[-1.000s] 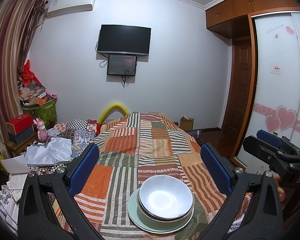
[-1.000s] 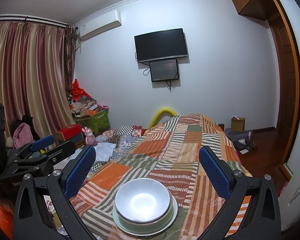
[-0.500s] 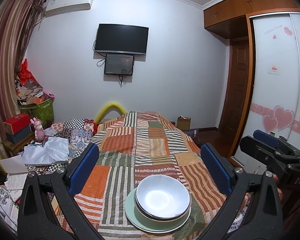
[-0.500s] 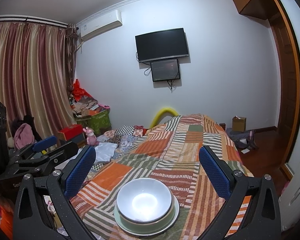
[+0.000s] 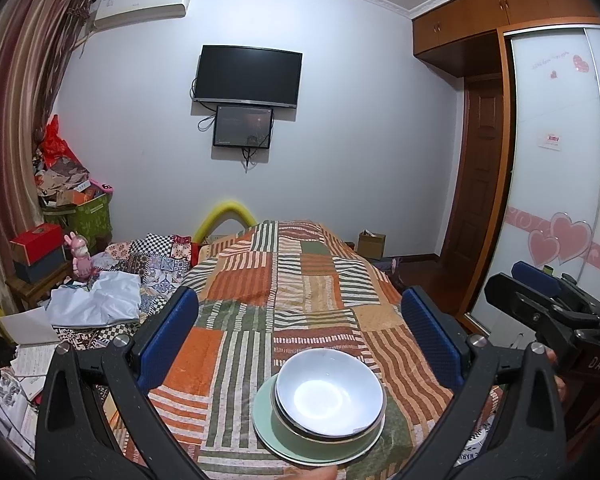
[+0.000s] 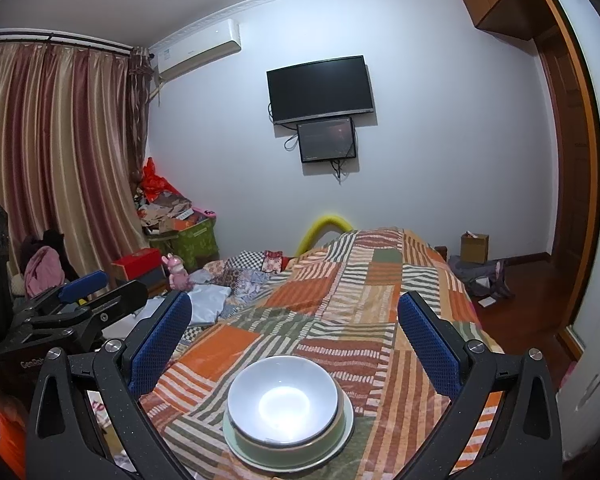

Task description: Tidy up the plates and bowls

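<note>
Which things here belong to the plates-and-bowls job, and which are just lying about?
Job:
white ceramic bowl
green bowl beneath it
pale green plate at the bottom

Lying about:
pink rabbit toy
red box
crumpled white cloth
small cardboard box

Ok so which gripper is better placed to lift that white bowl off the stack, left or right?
Probably the right gripper. In its view the white bowl sits nearly centred between the open fingers. For the left gripper the bowl lies off toward the right finger. Both are open and short of the green plate.

White bowl (image 5: pixel 329 393) nested (upright) – on green plate (image 5: pixel 266 420).
</note>
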{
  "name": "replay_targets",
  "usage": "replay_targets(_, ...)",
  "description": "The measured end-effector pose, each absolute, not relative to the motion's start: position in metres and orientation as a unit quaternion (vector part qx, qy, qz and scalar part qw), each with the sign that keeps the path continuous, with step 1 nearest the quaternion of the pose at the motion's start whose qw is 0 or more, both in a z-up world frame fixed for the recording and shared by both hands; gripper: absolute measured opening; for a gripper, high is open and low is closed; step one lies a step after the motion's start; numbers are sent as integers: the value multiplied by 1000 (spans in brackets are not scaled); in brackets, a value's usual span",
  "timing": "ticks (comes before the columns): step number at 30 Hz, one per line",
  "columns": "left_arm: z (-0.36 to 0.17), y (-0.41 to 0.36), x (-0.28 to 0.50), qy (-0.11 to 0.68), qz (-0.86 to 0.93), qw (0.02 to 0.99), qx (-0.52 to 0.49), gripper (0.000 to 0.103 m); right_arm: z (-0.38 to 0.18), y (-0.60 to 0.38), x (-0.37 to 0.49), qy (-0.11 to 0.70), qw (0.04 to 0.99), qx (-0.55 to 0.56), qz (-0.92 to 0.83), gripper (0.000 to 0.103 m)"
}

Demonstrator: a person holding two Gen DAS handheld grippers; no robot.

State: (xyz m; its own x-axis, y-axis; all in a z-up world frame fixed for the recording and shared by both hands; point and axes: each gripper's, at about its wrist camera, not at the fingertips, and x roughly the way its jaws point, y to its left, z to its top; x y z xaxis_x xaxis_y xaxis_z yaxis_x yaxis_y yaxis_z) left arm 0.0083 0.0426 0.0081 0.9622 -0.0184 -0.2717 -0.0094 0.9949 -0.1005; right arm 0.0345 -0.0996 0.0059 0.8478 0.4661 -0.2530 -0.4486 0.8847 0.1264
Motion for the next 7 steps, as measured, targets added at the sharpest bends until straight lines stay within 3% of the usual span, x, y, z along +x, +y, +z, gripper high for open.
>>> replay_targets(7, 4, 38, 8, 138, -4, 990, -42, 103, 4, -99, 36, 143, 961, 31, 236, 103)
